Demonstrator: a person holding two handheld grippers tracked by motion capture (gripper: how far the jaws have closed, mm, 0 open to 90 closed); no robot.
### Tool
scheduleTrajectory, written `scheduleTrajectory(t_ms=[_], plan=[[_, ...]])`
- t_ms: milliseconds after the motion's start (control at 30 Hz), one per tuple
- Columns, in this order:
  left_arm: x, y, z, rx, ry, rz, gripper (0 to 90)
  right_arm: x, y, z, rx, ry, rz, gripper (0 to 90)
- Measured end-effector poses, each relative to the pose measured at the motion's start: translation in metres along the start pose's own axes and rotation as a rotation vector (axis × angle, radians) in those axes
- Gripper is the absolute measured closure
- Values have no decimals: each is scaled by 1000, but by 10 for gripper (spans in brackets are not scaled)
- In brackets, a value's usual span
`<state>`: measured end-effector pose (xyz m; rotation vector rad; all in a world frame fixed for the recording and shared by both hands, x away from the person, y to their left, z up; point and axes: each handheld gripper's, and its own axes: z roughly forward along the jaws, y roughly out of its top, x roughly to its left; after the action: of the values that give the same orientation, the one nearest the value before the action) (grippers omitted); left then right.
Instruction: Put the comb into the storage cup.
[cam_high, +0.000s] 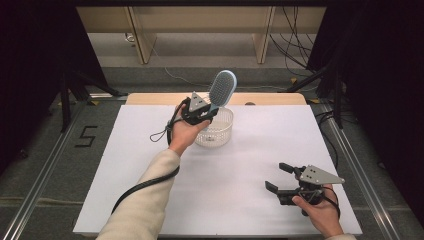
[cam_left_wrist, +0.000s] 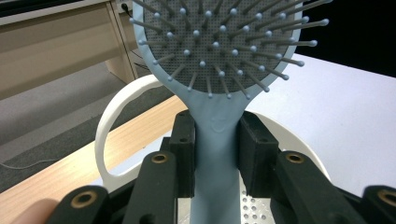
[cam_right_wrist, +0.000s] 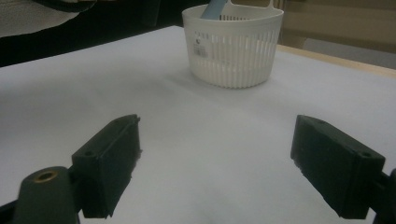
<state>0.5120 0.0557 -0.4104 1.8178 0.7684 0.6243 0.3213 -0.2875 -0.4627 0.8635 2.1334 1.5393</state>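
Observation:
A light blue hairbrush (cam_high: 222, 88) (cam_left_wrist: 217, 56) stands tilted over a white slatted basket (cam_high: 223, 131) (cam_left_wrist: 108, 126) (cam_right_wrist: 233, 46), its bristled head up and its handle end (cam_right_wrist: 213, 9) down inside the basket. My left gripper (cam_high: 207, 111) (cam_left_wrist: 215, 154) is shut on the brush handle just below the head, both pads pressing its sides. My right gripper (cam_high: 279, 177) (cam_right_wrist: 215, 163) rests low over the white table cover at the front right, jaws wide open with nothing between them, pointing toward the basket.
A white sheet (cam_high: 240, 165) covers the wooden table (cam_high: 150, 98), whose bare back edge shows behind the basket. Dark stands and cables (cam_high: 300, 55) line the floor on both sides. A black cable (cam_high: 145, 185) trails along the left sleeve.

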Motion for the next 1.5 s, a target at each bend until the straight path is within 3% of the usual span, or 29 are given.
scheduleTrajectory(t_ms=[600, 767, 867, 900, 1133, 1500], plan=[[2, -7, 5, 19, -1, -11, 692, 0, 0, 0, 0, 0, 1, 165], [3, -9, 7, 55, 8, -12, 679, 0, 0, 0, 0, 0, 2, 165], [5, -10, 7, 97, -8, -51, 605, 0, 0, 0, -2, -2, 1, 165], [5, -11, 8, 115, -9, -39, 535, 0, 0, 0, -1, -2, 1, 165], [6, -7, -4, 110, 6, -6, 348, 0, 0, 0, -1, -2, 0, 165], [7, 4, -36, 113, -5, -28, 147, 1, 0, 0, 4, -7, -1, 165]])
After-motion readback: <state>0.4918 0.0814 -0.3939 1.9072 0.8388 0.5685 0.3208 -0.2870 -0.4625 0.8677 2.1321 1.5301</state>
